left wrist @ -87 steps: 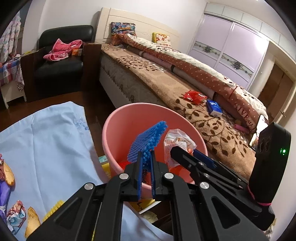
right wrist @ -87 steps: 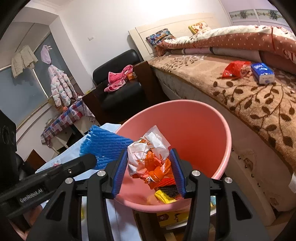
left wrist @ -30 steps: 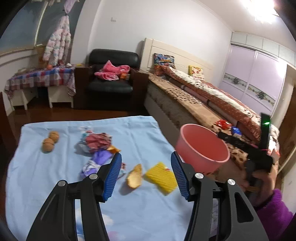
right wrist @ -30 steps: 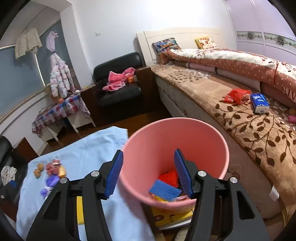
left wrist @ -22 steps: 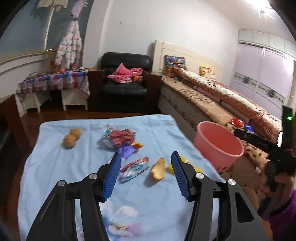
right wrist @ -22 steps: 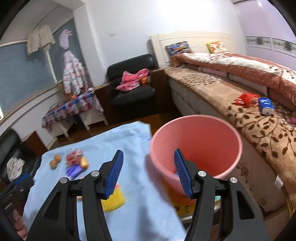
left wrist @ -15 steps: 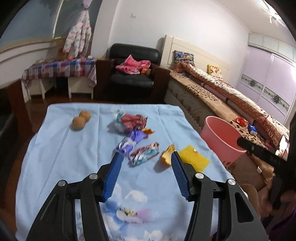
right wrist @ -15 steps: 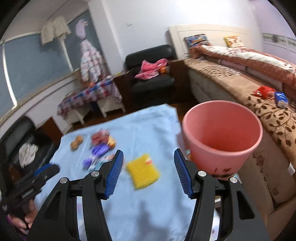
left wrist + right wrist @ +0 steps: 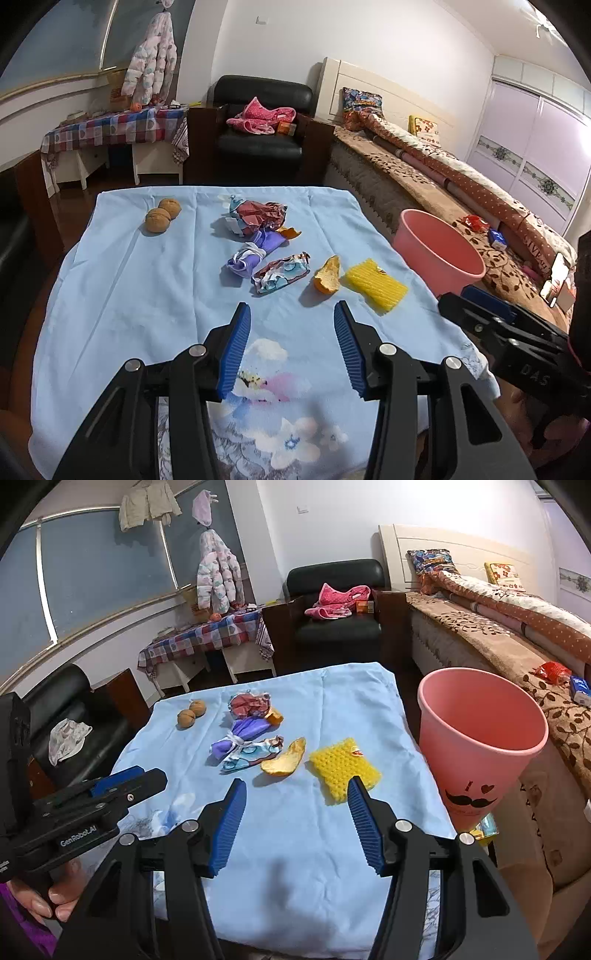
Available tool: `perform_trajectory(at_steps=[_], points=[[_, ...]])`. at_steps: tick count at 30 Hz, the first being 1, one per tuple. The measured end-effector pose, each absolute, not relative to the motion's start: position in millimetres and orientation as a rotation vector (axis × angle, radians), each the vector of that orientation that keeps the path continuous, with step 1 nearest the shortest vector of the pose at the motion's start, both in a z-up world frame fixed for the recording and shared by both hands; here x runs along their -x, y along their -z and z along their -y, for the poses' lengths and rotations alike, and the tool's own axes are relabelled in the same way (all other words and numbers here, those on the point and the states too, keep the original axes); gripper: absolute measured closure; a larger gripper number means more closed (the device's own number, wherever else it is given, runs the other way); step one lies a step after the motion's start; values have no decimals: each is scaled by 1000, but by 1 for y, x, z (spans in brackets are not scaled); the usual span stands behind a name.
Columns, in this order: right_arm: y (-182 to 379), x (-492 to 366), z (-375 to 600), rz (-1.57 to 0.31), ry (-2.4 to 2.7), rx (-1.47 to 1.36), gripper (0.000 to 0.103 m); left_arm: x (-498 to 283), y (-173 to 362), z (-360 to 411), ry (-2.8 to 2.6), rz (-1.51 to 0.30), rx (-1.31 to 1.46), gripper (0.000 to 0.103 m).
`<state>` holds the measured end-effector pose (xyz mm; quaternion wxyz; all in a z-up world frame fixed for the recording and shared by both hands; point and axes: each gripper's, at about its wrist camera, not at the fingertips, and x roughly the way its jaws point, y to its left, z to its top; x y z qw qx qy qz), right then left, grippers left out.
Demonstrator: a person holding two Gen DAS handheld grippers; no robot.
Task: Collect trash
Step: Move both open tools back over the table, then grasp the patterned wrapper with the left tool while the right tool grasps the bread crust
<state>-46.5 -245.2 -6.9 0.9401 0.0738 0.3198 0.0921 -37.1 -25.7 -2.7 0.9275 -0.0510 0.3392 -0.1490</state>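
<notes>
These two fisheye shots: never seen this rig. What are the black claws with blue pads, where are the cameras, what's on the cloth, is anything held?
No robot here. A person holds a two-finger tool in each hand, and each carries a camera looking along its fingers. The left wrist view shows the left tool, jaws open and empty; the right wrist view shows the right tool, also open and empty. Each view catches the other tool at its edge. On the blue cloth lie two walnuts, crumpled wrappers, an orange peel and a yellow foam net. A pink bin stands beside the table, toward the bed.
</notes>
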Motion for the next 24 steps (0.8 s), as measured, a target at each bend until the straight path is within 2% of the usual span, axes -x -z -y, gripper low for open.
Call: perform_trajectory(at_steps=[6, 8, 10, 12, 24], points=[[4, 48, 240, -643, -184, -139, 45, 41, -2, 25, 321, -665, 106, 56], [5, 47, 242, -638, -193, -150, 45, 37, 0, 25, 336, -677, 110, 61], [7, 45, 242, -641, -205, -156, 45, 30, 5, 25, 351, -699, 117, 72], [10, 40, 241, -651, -223, -159, 45, 20, 9, 25, 367, -722, 126, 74], [36, 4, 242, -726, -254, -176, 45, -64, 44, 49, 382, -840, -33, 74]])
